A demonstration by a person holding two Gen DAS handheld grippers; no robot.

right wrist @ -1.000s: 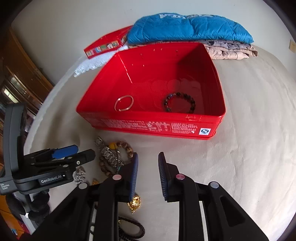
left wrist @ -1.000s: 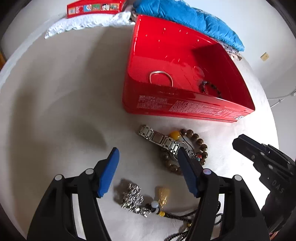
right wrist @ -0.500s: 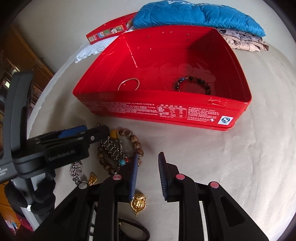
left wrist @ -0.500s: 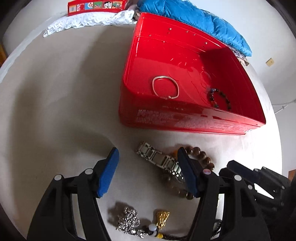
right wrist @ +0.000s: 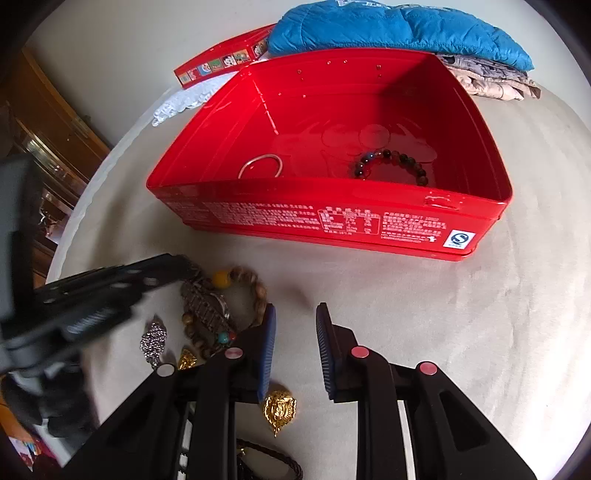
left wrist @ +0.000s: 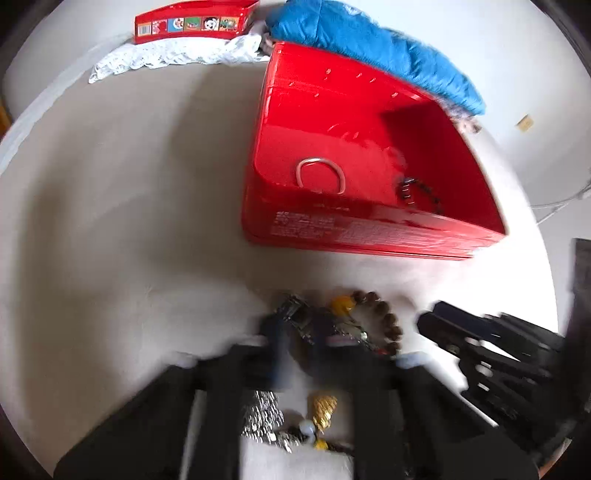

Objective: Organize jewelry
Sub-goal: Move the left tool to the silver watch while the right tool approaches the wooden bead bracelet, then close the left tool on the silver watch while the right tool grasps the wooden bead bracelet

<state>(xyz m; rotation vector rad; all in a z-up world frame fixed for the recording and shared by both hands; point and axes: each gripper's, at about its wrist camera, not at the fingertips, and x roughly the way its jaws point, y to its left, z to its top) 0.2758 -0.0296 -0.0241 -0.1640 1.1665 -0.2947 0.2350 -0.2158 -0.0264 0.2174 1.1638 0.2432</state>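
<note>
our left gripper (right wrist: 184, 269) sits on the metal watch (right wrist: 205, 308) in the jewelry pile, jaws too blurry to call. right gripper (right wrist: 295, 347) hovers just beside it, jaws apart, nothing held. red tin (right wrist: 332, 221) beyond holds a bangle (right wrist: 260, 166) and bead bracelet (right wrist: 391, 166).

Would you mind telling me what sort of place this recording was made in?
Most likely a room in a home. A soft cloth-covered surface holds loose jewelry, folded clothes are stacked behind the red tin, and a wooden cabinet stands at the left edge.
</note>
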